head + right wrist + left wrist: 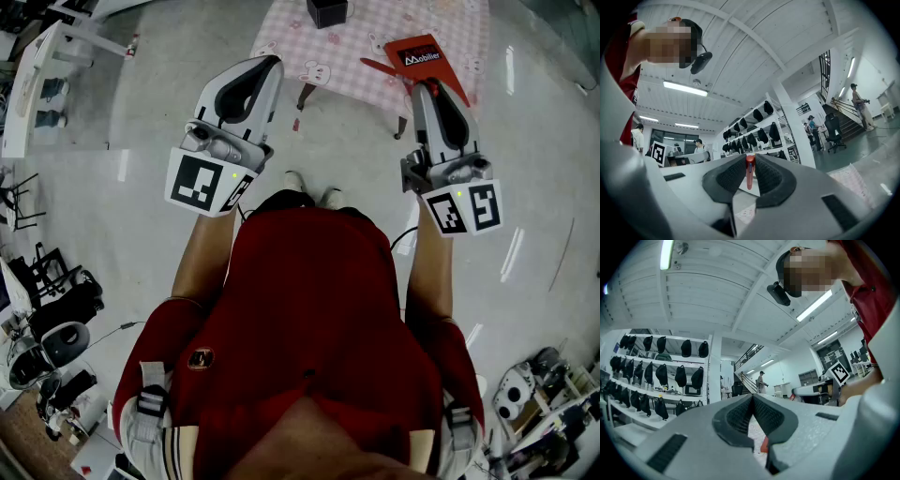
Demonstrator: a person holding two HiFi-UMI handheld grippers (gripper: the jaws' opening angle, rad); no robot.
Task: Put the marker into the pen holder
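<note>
A thin red marker (749, 172) stands upright between the pads of my right gripper (750, 160), which is shut on it. In the head view the right gripper (424, 86) points at the near edge of a small table with a pink checked cloth (361, 42). A black square pen holder (326, 11) sits at the table's far side, well ahead of both grippers. My left gripper (271, 62) is held level beside the right one, left of the table's corner. Its pads (740, 416) meet at the tip with nothing between them.
A red box with white print (427, 54) lies on the cloth just ahead of the right gripper. Table legs (306, 95) stand below the cloth's edge. Equipment clutters the floor at the left (47, 319). Shelves of black bags (656, 376) and distant people show in both gripper views.
</note>
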